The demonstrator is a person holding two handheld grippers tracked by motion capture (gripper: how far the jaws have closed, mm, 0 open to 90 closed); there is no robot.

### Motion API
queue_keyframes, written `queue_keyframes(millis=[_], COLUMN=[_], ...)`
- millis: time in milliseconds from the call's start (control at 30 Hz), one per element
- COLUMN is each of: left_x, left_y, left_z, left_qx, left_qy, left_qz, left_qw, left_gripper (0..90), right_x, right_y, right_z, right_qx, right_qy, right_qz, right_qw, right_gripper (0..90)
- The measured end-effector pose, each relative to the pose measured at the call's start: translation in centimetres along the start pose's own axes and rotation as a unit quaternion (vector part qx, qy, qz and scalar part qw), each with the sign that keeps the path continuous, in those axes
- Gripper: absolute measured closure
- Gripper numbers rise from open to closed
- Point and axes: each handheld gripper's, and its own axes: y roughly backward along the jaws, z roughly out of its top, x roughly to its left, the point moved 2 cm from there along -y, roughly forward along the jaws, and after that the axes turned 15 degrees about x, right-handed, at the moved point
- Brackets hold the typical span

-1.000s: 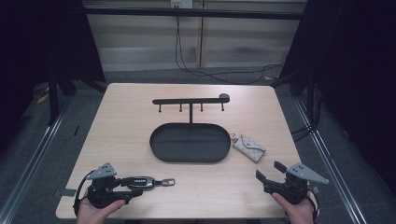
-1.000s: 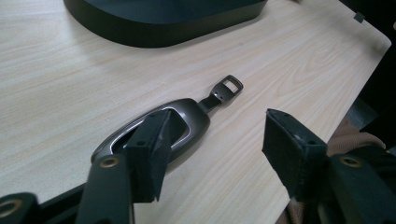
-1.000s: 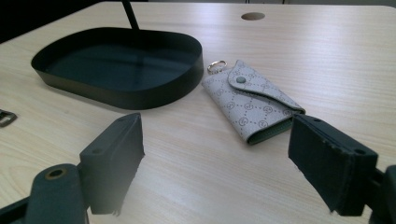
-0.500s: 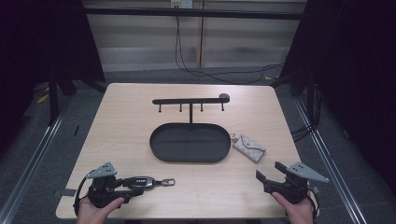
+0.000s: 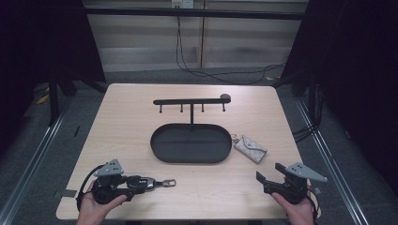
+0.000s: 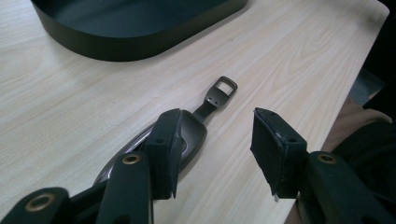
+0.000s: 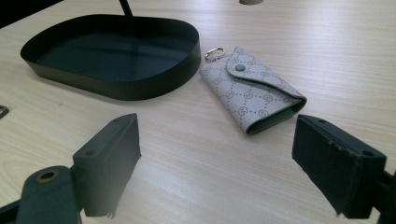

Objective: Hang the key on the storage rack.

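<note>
Black key fob (image 6: 173, 144) lies flat on the bench (image 5: 131, 126), near its front-left edge, strap end pointing toward the dark oval tray (image 5: 191, 143). Left gripper (image 6: 215, 149) jaws have just been closing, not yet clamped; one jaw sits over the fob, the other on bare wood. Right gripper (image 7: 215, 163) jaws spread wide, nothing between. Grey patterned key pouch (image 7: 252, 91) lies just beside the tray.

light: even overhead, table (image 5: 126, 131) bright; surroundings: dark; shadows: soft; near jaws: blurred
</note>
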Motion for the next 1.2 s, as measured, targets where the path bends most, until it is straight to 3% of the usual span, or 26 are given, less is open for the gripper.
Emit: queue_keyframes(millis=[67,200,333,367,433,467,500,533,667,733,833,867,900,967,1000,1033,1100,1200], left_x=[-0.1,-0.4,-1.0,-1.0,-1.2,-1.4,-1.5,-1.6,-1.7,-1.7,-1.7,-1.6,-1.6,-1.5,-1.5,-1.4,-1.4,-1.6], left_y=[0.1,0.0,-0.6,-0.6,-0.9,-1.0,-1.2,-1.6,-2.0,-2.3,-2.7,-2.9,-2.9,-3.4,-3.4,-3.7,-3.8,-4.3], left_z=[0.4,1.1,2.9,2.9,3.7,4.1,4.5,5.1,5.7,6.0,6.3,6.6,6.6,7.0,7.0,7.2,7.3,7.8], left_qx=[0.007,0.031,0.074,0.074,0.09,0.098,0.109,0.121,0.127,0.135,0.146,0.159,0.159,0.171,0.171,0.181,0.182,0.2], left_qy=[-0.003,-0.022,-0.069,-0.069,-0.089,-0.097,-0.111,-0.125,-0.13,-0.133,-0.129,-0.13,-0.13,-0.136,-0.136,-0.148,-0.153,-0.169], left_qz=[-0.011,-0.009,0.015,0.015,0.016,0.028,0.044,0.043,0.041,0.038,0.024,0.019,0.019,0.018,0.018,0.013,0.02,0.024], left_qw=[0.9999,0.9992,0.9948,0.9948,0.9918,0.9901,0.9869,0.9838,0.9824,0.9811,0.9806,0.9786,0.9786,0.9756,0.9756,0.9722,0.9711,0.9647], left_gripper=[52.1,51.8,52.0,51.9,51.5,48.8,47.1,46.7,45.7,41.1,38.5,38.6,38.6,40.9,41.8,43.8,48.3,51.7], right_x=[0.1,0.0,0.0,0.0,0.0,0.0,0.0,0.0,0.0,0.0,0.0,0.0,0.0,0.1,0.1,0.1,0.1,0.1], right_y=[0.0,-0.1,-0.2,-0.2,-0.2,-0.2,-0.2,-0.2,-0.3,-0.3,-0.3,-0.4,-0.4,-0.4,-0.4,-0.3,-0.3,-0.3], right_z=[0.0,0.0,0.1,0.1,0.1,0.0,0.0,0.0,0.0,0.0,0.0,0.0,0.0,0.0,0.0,0.0,0.0,0.0], right_qx=[0.0,0.004,0.01,0.011,0.011,0.011,0.012,0.012,0.017,0.018,0.019,0.021,0.021,0.021,0.021,0.02,0.019,0.021], right_qy=[0.002,-0.002,-0.003,-0.002,-0.003,-0.002,-0.001,0.0,0.0,-0.001,-0.001,0.001,0.001,0.002,0.002,0.001,0.001,0.004], right_qz=[0.001,0.003,0.007,0.008,0.009,0.009,0.009,0.009,0.01,0.011,0.012,0.012,0.012,0.014,0.013,0.013,0.014,0.014], right_qw=[1.0,1.0,0.9999,0.9999,0.9999,0.9999,0.9999,0.9999,0.9998,0.9998,0.9998,0.9997,0.9997,0.9997,0.9997,0.9997,0.9997,0.9997], right_gripper=[15.2,15.2,15.2,15.1,15.2,15.1,15.1,15.1,15.2,15.2,15.1,15.2,15.2,15.2,15.2,15.2,15.2,15.2])
